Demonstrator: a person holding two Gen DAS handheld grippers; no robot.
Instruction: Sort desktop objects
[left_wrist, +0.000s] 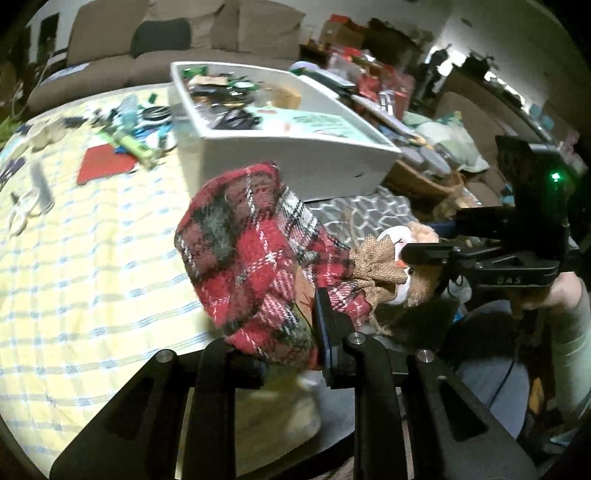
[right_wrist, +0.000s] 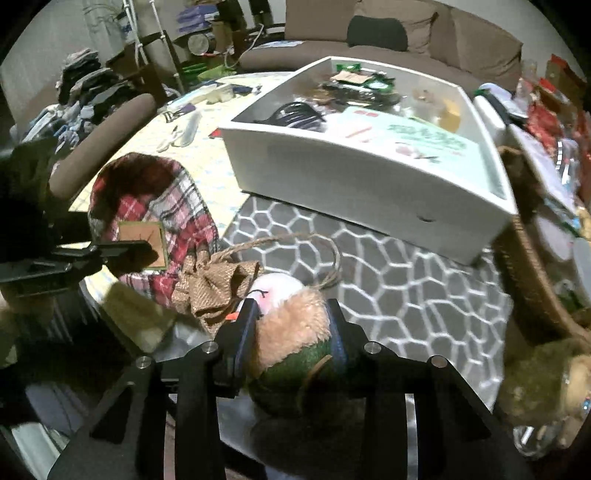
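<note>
A snowman ornament with a red plaid pouch body (left_wrist: 258, 254), a burlap bow (left_wrist: 376, 269) and a white head with a tan fur hat (right_wrist: 291, 317) is held above the table by both grippers. My left gripper (left_wrist: 295, 332) is shut on the plaid pouch's lower edge. My right gripper (right_wrist: 291, 325) is shut on the ornament's head and hat; it also shows in the left wrist view (left_wrist: 424, 254). In the right wrist view the plaid pouch (right_wrist: 159, 206) hangs open with a brown tag (right_wrist: 142, 243), and the left gripper (right_wrist: 110, 254) clamps it. A white storage box (right_wrist: 369, 181) holds several sorted items.
A yellow checked cloth (left_wrist: 92, 258) carries scattered small items (left_wrist: 122, 129) and a red card (left_wrist: 105, 164). A grey honeycomb mat (right_wrist: 369, 266) lies under the white box (left_wrist: 295, 162). A wicker basket (right_wrist: 532, 266) and clutter stand at the right. A brown sofa (left_wrist: 184, 40) is behind.
</note>
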